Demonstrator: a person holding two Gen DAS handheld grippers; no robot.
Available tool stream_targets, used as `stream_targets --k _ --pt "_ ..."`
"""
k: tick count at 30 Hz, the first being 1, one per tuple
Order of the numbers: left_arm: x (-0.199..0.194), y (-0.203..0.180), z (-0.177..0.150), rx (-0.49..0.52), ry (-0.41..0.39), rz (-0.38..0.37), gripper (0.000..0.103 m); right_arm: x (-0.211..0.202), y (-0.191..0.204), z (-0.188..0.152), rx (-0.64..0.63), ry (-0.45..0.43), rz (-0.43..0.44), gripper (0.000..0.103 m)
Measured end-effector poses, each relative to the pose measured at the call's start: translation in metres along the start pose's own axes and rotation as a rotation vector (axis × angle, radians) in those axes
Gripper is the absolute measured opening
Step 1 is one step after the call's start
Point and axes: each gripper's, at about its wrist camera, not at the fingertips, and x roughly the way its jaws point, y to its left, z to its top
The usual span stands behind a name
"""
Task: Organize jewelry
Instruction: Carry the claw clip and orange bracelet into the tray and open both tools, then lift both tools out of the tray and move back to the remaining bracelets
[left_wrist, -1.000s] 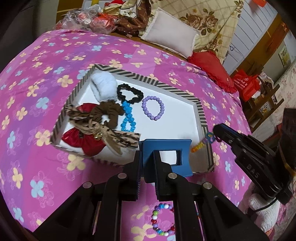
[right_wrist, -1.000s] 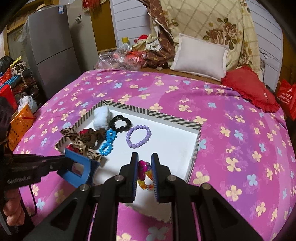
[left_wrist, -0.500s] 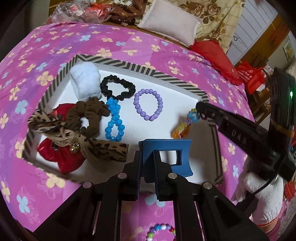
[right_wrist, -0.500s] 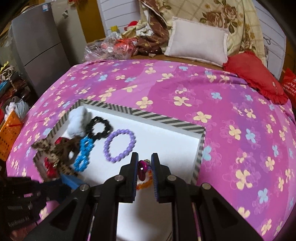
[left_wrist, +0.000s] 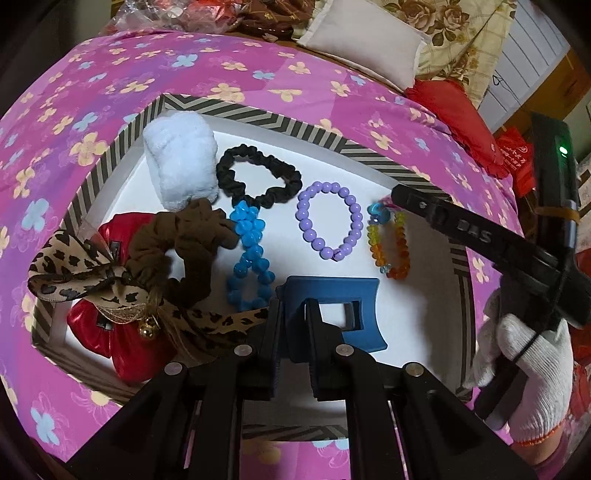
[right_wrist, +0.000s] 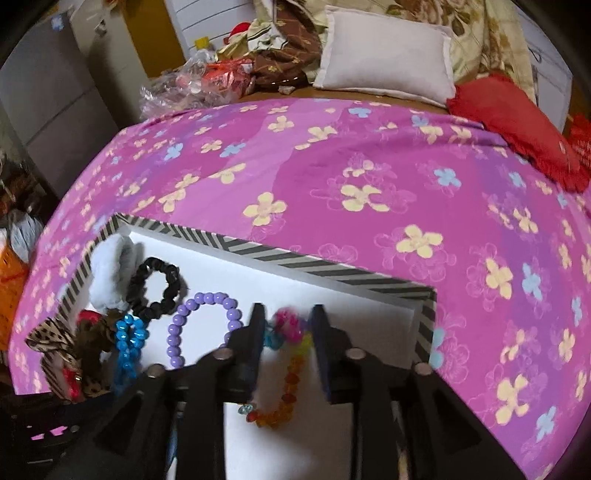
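Currently: left gripper (left_wrist: 292, 345) is clamped on the dark blue hair claw clip (left_wrist: 334, 314), held low over the near part of the striped-rim box (left_wrist: 280, 123). Right gripper (right_wrist: 288, 334) jaws have just been opening; they now stand spread either side of the rainbow bead bracelet (right_wrist: 286, 373), pads apparently clear of it, and it lies on the white box floor. White-gloved hand (left_wrist: 528, 373) holds that gripper. Beyond, left to right in the box: leopard bow (left_wrist: 92, 280) on red pouch (left_wrist: 122, 343), brown scrunchie (left_wrist: 188, 243), blue bead bracelet (left_wrist: 251, 254), purple bead bracelet (left_wrist: 328, 221). Further back: white fluffy scrunchie (left_wrist: 181, 162), black scrunchie (left_wrist: 258, 177). Box sits on pink floral bedspread (right_wrist: 369, 166); white pillow (right_wrist: 384, 59) at the far end.
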Motion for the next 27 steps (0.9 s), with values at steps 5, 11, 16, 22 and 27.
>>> stream_targets --k 5,11,16,22,27 --pt "-0.004 0.001 0.000 0.005 -0.039 0.012 0.026 -0.023 -0.007 -0.009 0.027 -0.037 0.021 0.042" --pt "-0.018 -0.005 -0.006 0.043 -0.082 0.031 0.040 -0.058 -0.010 -0.034 0.041 -0.078 0.035 0.058" --pt "-0.034 -0.011 -0.016 0.076 -0.116 0.056 0.040 -0.083 -0.006 -0.058 0.039 -0.103 0.039 0.061" --pt "-0.057 -0.014 -0.035 0.117 -0.164 0.085 0.040 -0.117 0.011 -0.092 0.017 -0.141 0.030 0.067" --pt "-0.075 -0.015 -0.055 0.145 -0.196 0.105 0.040 -0.142 0.025 -0.120 0.012 -0.154 0.032 0.070"
